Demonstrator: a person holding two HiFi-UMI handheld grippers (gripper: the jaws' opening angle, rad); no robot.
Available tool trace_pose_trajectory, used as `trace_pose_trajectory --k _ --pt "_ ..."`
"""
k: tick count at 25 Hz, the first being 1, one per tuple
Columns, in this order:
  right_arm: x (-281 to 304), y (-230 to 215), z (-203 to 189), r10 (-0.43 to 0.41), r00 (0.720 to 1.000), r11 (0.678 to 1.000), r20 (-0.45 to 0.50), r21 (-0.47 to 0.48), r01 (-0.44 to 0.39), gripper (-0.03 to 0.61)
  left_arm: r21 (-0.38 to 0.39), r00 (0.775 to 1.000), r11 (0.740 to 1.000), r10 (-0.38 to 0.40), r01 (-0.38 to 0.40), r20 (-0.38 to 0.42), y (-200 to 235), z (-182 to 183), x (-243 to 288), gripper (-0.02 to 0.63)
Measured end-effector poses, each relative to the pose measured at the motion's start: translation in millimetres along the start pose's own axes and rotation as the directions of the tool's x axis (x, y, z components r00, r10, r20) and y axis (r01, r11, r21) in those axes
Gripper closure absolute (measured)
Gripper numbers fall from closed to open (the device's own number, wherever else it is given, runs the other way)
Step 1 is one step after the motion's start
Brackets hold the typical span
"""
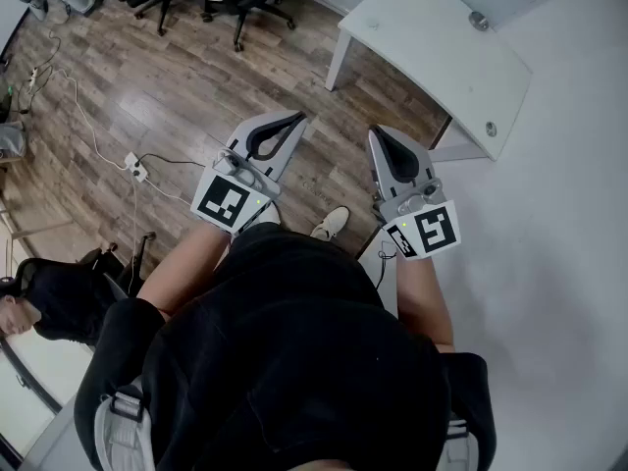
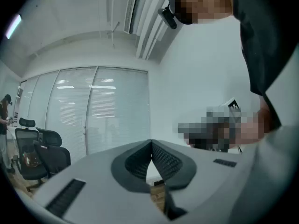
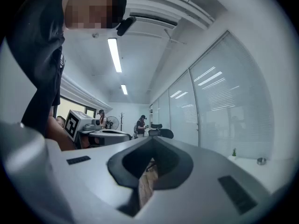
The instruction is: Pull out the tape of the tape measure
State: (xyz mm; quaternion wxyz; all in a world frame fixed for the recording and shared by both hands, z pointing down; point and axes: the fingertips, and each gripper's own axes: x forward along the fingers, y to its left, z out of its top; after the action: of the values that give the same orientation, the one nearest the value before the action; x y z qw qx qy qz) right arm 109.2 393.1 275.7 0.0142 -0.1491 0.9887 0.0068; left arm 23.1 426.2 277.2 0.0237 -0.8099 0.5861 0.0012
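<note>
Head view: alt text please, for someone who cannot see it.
A person in a dark top holds the left tongs and right tongs shut and empty above a wood floor. A white table stands ahead at right; no tape measure is visible.

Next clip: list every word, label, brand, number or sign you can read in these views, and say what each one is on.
No legible words, brands or numbers in any view.
left marker cube, on the left claw: black-and-white square pattern only, no letters.
right marker cube, on the right claw: likewise a pattern only.
dark label beside the right marker cube: print too small to read.
</note>
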Motion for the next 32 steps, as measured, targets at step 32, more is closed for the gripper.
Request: trace_pose_trajectory --k 32 --pt "-11.9 -3.4 -10.5 -0.007 1.000 1.000 -0.009 0.028 0.007 0.575 -0.017 0.999 1.000 -0.013 0.012 -0.037 -8.6 -25.1 -3.5 0.603"
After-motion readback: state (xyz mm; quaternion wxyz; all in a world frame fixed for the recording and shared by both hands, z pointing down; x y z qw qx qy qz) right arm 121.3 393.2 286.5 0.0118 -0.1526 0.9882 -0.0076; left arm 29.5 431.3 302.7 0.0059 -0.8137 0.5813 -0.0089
